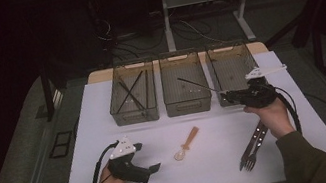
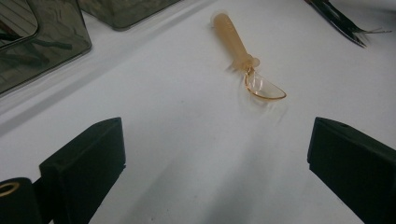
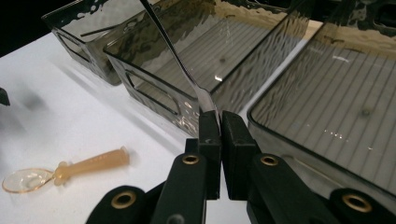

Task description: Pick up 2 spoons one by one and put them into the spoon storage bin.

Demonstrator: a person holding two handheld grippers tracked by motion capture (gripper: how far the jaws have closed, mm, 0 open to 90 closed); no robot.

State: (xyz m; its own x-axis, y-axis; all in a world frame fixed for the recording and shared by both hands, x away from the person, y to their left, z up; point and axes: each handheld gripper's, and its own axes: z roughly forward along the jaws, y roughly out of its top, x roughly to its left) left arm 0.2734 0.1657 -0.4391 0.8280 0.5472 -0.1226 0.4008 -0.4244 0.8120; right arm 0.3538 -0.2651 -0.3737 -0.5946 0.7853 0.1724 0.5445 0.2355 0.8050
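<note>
1. We read the work as sorting cutlery from the tabletop [image 1: 107, 132] into three smoked-plastic bins standing in a row at its far side.
2. The left bin [image 1: 136, 112] already holds several dark thin utensils lying crossed, so that share looks done. We cannot tell just what they are.
3. Our right tool [image 1: 225, 94] is clenched on the handle end of a slim dark utensil [image 3: 175, 56]. In the right gripper view the jaws pinch it tightly, with the metal widening just above the pads.
4. That utensil slants up and away over the near wall of the middle bin [image 1: 188, 104], its far end above the bin's floor in the high view. It has not been let go, so this piece is in mid-delivery.
5. The right bin [image 1: 219, 74] looks bare of utensils as far as we can see through its ribbed floor.
6. Our left tool [image 1: 154, 168] is released, jaws wide apart, resting low near the front left of the tabletop with nothing between them.
7. Left to do: the amber plastic spoon [image 2: 243, 60] lies on the tabletop ahead of the left tool, and a pair of forks [image 1: 253, 147] lies by our right forearm.
8. We judge the job roughly halfway, with one drop and at least three pieces remaining.
</note>
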